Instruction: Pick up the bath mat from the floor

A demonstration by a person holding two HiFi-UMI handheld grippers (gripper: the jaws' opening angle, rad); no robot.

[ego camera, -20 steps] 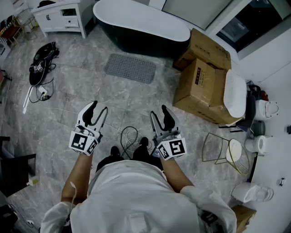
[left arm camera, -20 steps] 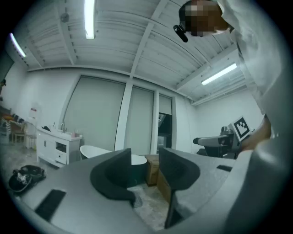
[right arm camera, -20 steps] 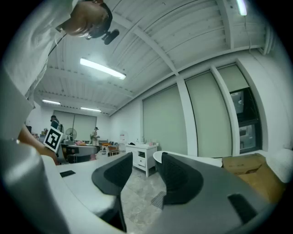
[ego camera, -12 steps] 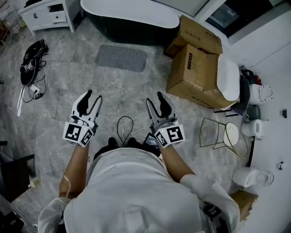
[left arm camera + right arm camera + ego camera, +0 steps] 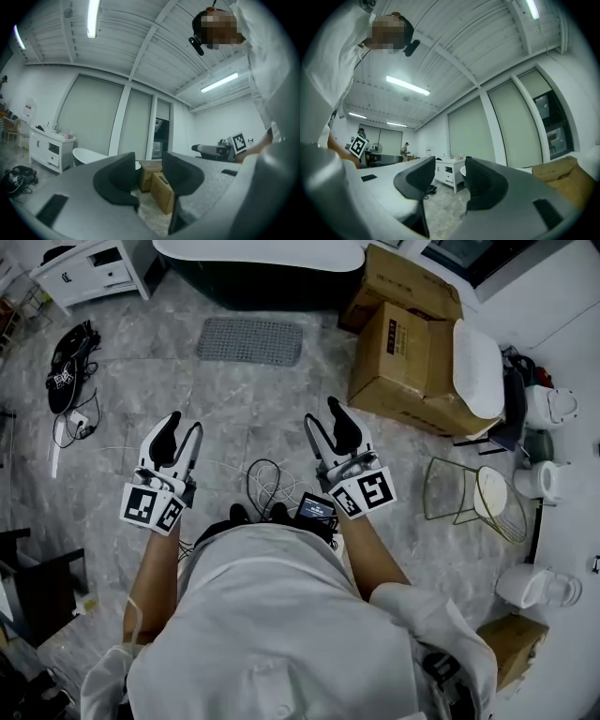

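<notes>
While the left gripper [image 5: 181,430] and right gripper [image 5: 326,418] hang near the person, each with its jaws partly apart and empty, one bath mat [image 5: 249,340] lies flat on the far floor [image 5: 234,399] before the single bathtub [image 5: 262,254]. The mat is grey, rectangular and grid-textured. Two cardboard boxes [image 5: 398,357] stand to its right, their print unreadable.

Findings against the earlier views: the left gripper [image 5: 185,424] and right gripper [image 5: 324,418] have moved wider apart and sit higher in the head view. The bath mat [image 5: 250,340] has shifted toward the top of that view. The bathtub [image 5: 258,251] is now largely cut off by the top edge.
</notes>
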